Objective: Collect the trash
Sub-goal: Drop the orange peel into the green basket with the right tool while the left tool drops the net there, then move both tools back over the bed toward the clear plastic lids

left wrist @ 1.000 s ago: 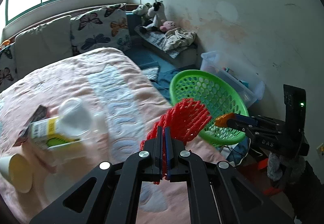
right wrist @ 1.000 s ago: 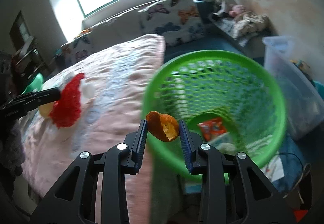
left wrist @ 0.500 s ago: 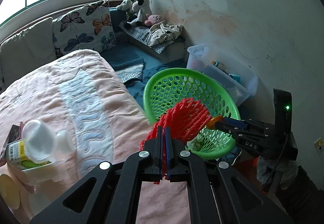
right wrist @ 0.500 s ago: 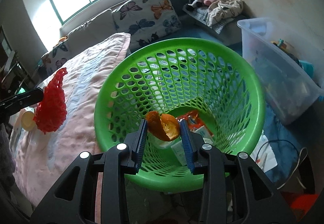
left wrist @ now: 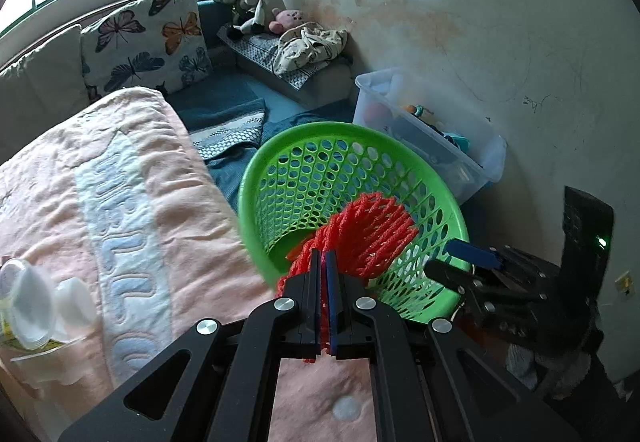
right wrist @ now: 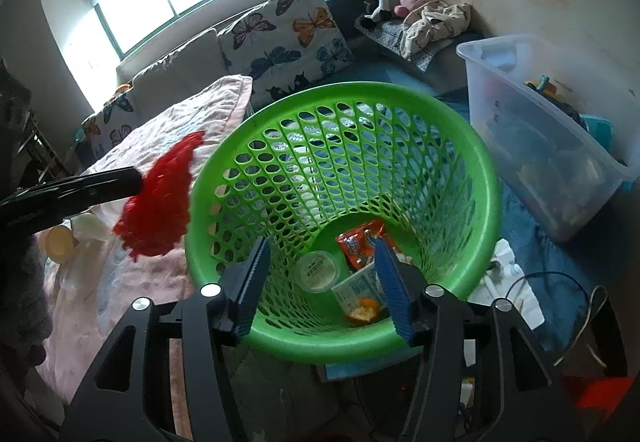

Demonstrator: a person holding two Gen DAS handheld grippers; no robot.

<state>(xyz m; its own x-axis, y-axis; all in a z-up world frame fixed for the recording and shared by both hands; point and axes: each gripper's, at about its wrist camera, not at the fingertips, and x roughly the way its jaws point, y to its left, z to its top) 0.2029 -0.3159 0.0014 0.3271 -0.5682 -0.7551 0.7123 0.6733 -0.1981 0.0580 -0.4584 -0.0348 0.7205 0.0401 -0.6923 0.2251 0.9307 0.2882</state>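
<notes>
left gripper (left wrist: 323,262), in its own wrist view, is clamped tight on a red foam fruit net (left wrist: 360,232), whose mesh fans out ahead of the fingertips while a strand of it hangs down between the two pads. straight ahead of the tips, just past the net, stands a green perforated basket (left wrist: 340,146) on the floor, tilted toward the camera. a clear plastic storage bin (left wrist: 424,126) sits beyond the basket by the wall. to the left of the fingers lies a pink quilted blanket (left wrist: 132,178), and at its far left edge are clear plastic cups (left wrist: 28,302). to the right of the tips, at the basket's near rim, the right gripper (left wrist: 460,258) reaches in with its fingers parted.

right gripper (right wrist: 320,282), in its own view, has just been opening its jaws; they stand moderately apart with nothing between them. directly below and ahead of the tips is the basket's (right wrist: 480,170) bottom, where an orange peel (right wrist: 362,312) lies on a small carton (right wrist: 356,288), next to a round white lid (right wrist: 316,270) and a red snack wrapper (right wrist: 360,242). to the left of the fingers, just outside the basket's rim, the left gripper (right wrist: 136,178) holds the red net (right wrist: 160,202) over the blanket (right wrist: 160,130).
</notes>
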